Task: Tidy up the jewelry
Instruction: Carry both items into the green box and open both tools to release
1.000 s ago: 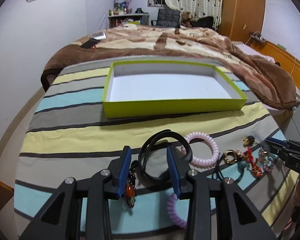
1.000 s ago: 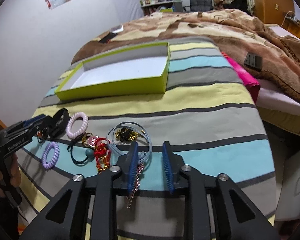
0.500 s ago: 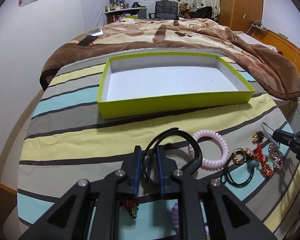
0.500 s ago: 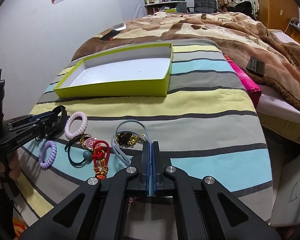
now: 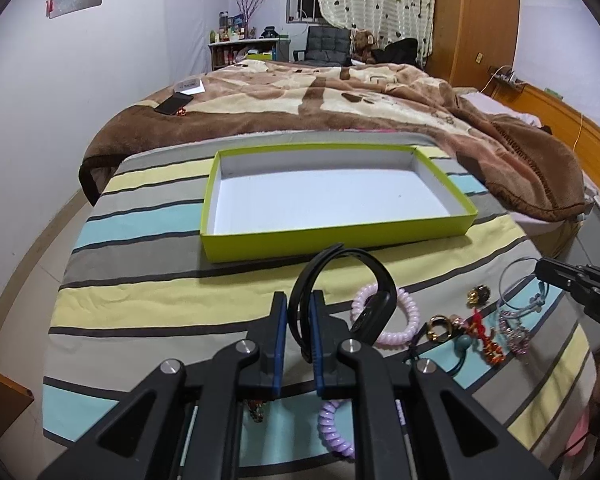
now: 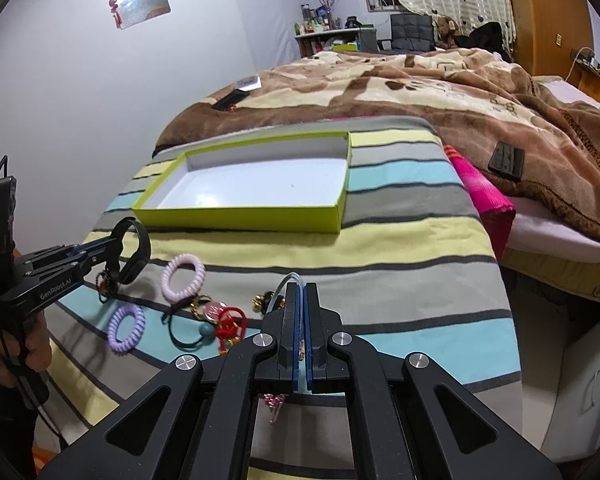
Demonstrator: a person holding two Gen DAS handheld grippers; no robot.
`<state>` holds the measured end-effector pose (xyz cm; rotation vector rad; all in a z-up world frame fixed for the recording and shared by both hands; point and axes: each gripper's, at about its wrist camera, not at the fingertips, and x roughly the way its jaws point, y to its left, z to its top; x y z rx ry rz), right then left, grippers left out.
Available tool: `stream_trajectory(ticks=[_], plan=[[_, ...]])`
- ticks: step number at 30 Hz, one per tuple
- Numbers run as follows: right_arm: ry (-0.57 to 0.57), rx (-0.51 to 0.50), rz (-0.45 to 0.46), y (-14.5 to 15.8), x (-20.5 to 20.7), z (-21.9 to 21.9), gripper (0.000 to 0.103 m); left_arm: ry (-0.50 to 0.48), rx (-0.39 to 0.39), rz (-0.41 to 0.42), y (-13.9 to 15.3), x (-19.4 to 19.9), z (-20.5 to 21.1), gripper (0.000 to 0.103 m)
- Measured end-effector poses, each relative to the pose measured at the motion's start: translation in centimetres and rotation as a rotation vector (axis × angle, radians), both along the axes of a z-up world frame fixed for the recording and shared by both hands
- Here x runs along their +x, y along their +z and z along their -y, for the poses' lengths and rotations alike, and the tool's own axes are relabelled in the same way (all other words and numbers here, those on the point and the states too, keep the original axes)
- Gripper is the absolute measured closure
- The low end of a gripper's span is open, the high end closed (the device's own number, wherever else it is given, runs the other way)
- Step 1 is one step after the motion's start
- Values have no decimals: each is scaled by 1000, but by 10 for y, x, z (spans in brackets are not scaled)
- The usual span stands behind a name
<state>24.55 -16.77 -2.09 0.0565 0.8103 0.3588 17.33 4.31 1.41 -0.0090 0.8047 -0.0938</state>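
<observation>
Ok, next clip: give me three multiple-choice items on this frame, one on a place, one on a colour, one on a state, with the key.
1. Where does the pink coil hair tie lie?
A. inside the box
B. on the striped cloth, nearer the camera than the box
C. on the brown blanket

2. What colour are the outer walls of the shallow box?
A. lime green
B. red
C. black

3. What is the left gripper doing?
A. standing wide open over the cloth
B. closed on the black band
C. closed on the purple coil tie

Key: 1 B, it rests on the striped cloth short of the box. 2 A, the outside is lime green, the inside white. 3 B, the black band runs between the pads, which press on it.
</observation>
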Motion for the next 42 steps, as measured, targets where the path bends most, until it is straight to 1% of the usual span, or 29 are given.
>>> stream_trajectory(ticks=[4, 10, 15, 19, 24, 28, 31, 35, 39, 42], plan=[[15, 3, 26, 11, 1, -4, 102, -5, -18, 15, 8, -2, -1, 91], [46, 11, 78, 30, 15, -17, 102, -8, -15, 35, 20, 7, 0, 91], [67, 32, 97, 39, 40, -27, 102, -14, 8, 57, 29, 26, 1, 91], [78, 43, 98, 42, 70, -38, 102, -20, 16, 56, 33, 51, 0, 91], [79, 57, 79, 35, 108, -50, 102, -21, 24, 47, 30, 86, -4, 91], [80, 72, 35, 21, 139, -58, 102, -4, 31, 18, 19, 118, -7, 91], [82, 64, 13, 11, 158, -65, 102, 7, 36, -9, 8, 140, -8, 91], [73, 68, -16, -2, 177, -69, 102, 17, 45, -42, -7, 159, -7, 91], [67, 61, -53, -14, 192, -71, 102, 20, 46, -69, -22, 169, -6, 90], [63, 41, -78, -22, 197, -73, 101, 24, 38, -69, -27, 171, -5, 90]])
